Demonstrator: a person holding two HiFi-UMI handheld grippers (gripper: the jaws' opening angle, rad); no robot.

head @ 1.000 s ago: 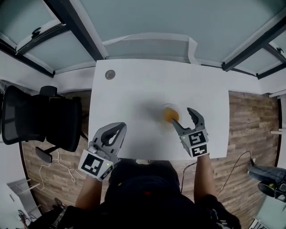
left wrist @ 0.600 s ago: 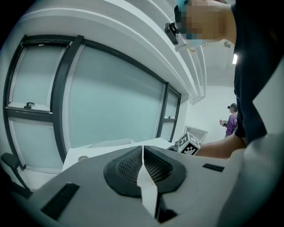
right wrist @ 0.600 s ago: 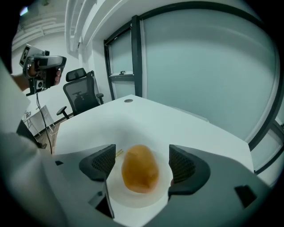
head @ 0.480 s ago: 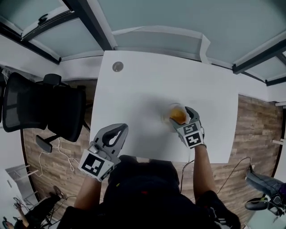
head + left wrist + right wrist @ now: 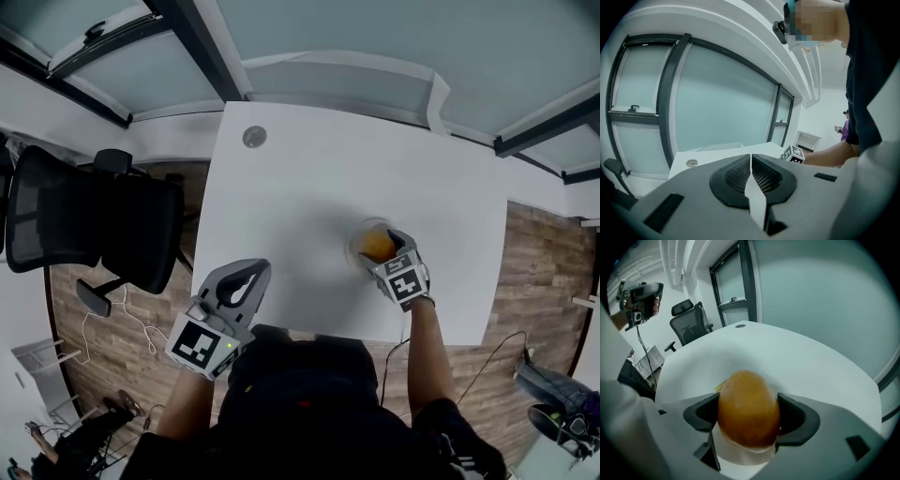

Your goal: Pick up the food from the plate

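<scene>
The right gripper, whose jaws have just been opening to full width, straddles the orange egg-shaped food resting on its plate on the white table, while the left gripper hangs closed and empty.

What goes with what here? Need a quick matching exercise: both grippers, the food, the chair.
Things:
A. left gripper
B. right gripper
C. food
D. office chair

States:
1. orange
2. jaws together, nothing between them
3. black, beside the table
4. jaws apart on either side of a thing

Pairs: A-2, B-4, C-1, D-3.

Note: the right gripper's jaws have just been opening, with the food between them.
</scene>
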